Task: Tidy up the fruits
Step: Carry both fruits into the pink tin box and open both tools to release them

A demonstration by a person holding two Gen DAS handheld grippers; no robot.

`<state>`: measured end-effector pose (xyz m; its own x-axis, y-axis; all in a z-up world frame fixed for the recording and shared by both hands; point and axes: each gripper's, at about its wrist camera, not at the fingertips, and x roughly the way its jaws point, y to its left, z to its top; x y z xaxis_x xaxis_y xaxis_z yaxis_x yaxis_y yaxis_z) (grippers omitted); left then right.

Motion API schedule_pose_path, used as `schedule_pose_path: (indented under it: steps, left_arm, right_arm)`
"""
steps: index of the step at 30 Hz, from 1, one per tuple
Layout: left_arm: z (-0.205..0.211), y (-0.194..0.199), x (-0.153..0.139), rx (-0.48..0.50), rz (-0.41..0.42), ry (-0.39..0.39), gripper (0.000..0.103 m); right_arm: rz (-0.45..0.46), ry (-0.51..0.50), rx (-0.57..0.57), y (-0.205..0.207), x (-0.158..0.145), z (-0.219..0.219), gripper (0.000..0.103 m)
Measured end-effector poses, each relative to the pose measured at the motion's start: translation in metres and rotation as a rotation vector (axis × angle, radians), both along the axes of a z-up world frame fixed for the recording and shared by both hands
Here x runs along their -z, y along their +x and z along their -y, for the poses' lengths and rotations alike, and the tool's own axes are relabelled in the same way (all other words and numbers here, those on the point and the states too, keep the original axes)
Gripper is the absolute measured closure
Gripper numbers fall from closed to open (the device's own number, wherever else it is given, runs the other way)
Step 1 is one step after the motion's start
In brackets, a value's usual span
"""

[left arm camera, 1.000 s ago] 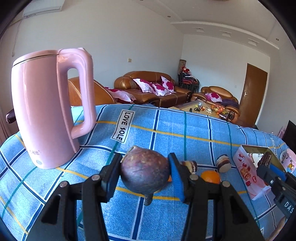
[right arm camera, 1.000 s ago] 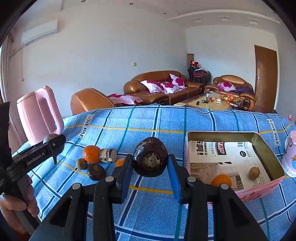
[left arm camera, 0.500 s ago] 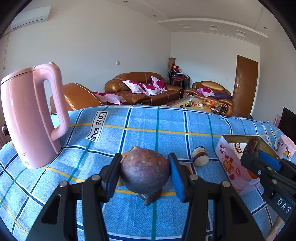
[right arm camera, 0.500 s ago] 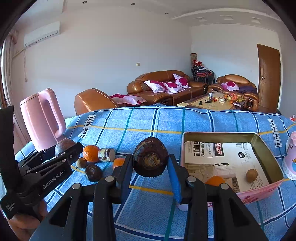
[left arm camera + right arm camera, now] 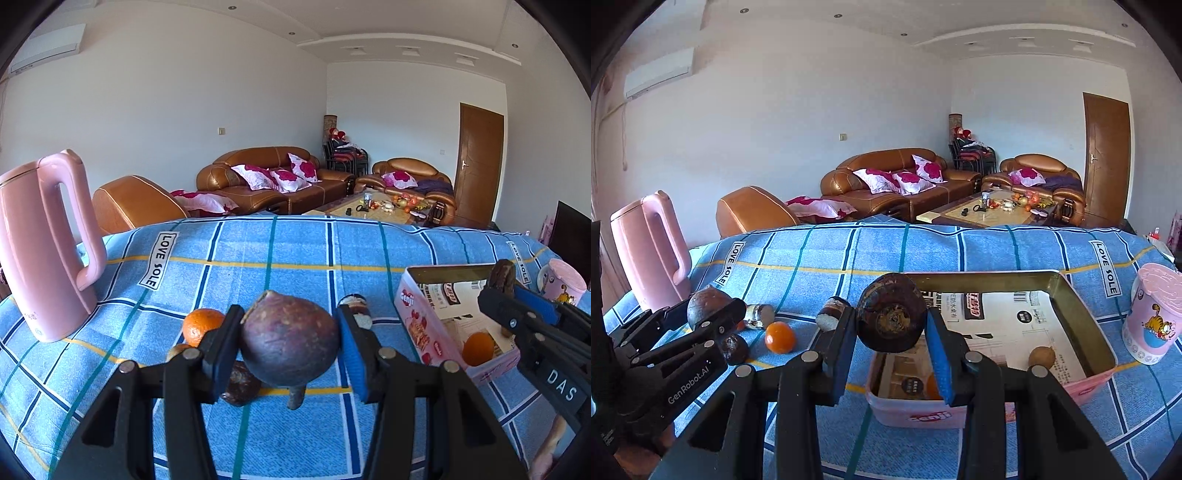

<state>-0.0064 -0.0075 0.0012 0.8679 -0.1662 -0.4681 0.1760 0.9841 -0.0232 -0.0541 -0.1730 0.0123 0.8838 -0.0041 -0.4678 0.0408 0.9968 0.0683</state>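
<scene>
My left gripper (image 5: 290, 341) is shut on a round purple mangosteen (image 5: 290, 339), held above the blue checked cloth. To its right stands the pink box (image 5: 413, 314), with an orange (image 5: 478, 348) inside. My right gripper (image 5: 891, 334) is shut on a dark brown round fruit (image 5: 892, 319), held over the near left corner of the pink box (image 5: 1082, 314). A small brown fruit (image 5: 1041, 356) and a partly hidden orange (image 5: 932, 387) lie in that box. Loose on the cloth left of the box are an orange (image 5: 780, 336), a dark fruit (image 5: 735, 349) and two cut brown-and-white pieces (image 5: 830, 314).
A tall pink kettle (image 5: 40, 251) stands at the cloth's far left. A pink cartoon cup (image 5: 1154, 314) stands right of the box. The left gripper (image 5: 713, 314) shows in the right wrist view, low at the left. Sofas and a coffee table lie beyond the table's far edge.
Both grippers have shifted right with their fruits still gripped. The kettle has slid left in the left wrist view. The box now sits under the right gripper's fruit.
</scene>
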Motion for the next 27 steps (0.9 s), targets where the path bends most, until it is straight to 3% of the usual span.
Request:
schedule_pose_path:
  steps: [27]
  left_arm:
    - [0.083,0.003,-0.007,0.104,0.017,0.004,0.051]
  right_arm:
    - [0.016,0.003,0.155,-0.003,-0.007,0.086,0.063]
